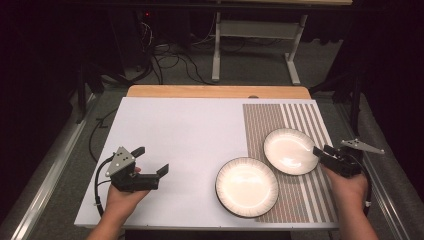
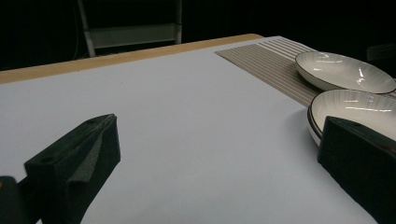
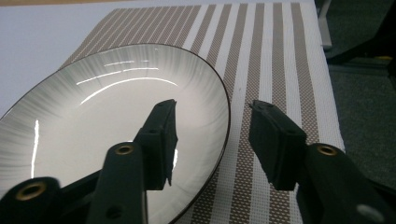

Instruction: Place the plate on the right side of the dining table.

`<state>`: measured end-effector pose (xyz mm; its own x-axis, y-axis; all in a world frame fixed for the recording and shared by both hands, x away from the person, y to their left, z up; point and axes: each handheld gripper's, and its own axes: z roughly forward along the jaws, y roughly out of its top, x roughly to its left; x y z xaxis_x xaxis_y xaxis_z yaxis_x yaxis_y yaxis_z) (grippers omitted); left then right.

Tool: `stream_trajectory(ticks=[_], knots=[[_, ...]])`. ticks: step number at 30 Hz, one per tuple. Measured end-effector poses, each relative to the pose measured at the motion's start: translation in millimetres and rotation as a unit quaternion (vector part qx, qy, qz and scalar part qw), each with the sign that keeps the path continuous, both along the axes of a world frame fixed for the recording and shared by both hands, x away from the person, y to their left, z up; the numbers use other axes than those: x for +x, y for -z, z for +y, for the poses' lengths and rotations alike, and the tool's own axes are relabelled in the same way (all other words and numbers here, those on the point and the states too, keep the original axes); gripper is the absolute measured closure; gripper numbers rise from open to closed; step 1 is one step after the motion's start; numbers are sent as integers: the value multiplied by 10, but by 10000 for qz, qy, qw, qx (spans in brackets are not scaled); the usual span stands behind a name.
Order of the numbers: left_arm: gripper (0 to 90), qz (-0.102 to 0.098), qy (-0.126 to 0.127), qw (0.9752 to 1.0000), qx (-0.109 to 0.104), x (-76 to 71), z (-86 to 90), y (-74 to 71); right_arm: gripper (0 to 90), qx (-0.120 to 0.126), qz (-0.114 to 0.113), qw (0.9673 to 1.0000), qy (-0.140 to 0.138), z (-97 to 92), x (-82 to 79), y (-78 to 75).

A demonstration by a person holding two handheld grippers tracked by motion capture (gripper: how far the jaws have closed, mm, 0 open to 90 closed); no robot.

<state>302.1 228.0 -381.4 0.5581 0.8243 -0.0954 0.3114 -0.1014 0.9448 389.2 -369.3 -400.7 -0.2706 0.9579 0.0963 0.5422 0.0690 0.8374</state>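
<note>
Two white ribbed plates with dark rims lie on the right half of the table. The near plate (image 1: 246, 186) (image 2: 359, 109) rests half on a striped placemat (image 1: 300, 120) (image 3: 261, 46); the far plate (image 1: 291, 151) (image 2: 343, 70) (image 3: 107, 112) sits fully on it. My right gripper (image 1: 319, 151) (image 3: 214, 106) is at the far plate's right edge, jaws apart and straddling the rim, one over the inside and one outside, pads not pressing. My left gripper (image 1: 152, 160) (image 2: 217, 126) is held wide open over the bare white surface at the left, nothing between its jaws.
The white tabletop (image 1: 180, 135) has a wooden strip (image 1: 215, 91) along its far edge. The placemat reaches the table's right edge. Beyond the table are a dark floor with cables and a white table frame (image 1: 257, 30).
</note>
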Motion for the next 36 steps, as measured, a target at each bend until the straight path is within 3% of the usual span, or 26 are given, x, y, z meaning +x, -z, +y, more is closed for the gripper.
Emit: stream_trajectory(ticks=[11,16,21,27,32,36], knots=[[5,-23,29,10000,-68,-30,18,-31,296,-50,-512,9973,-521,221,-166,-162],[5,-26,68,10000,-60,-49,16,-51,165,-116,-675,9948,-753,429,-253,-258],[5,-85,127,9999,-64,-79,-9,-78,112,-226,-862,9909,-1011,722,-370,-347],[5,-93,174,9998,-43,-101,-22,-82,24,-212,-970,9849,-1420,1122,-500,-415],[5,-93,223,9997,26,-114,-60,-75,8,-145,-1097,9768,-1833,1458,-618,-456],[5,-170,257,9995,59,-164,-93,-84,7,-100,-1258,9710,-2031,1605,-749,-498]])
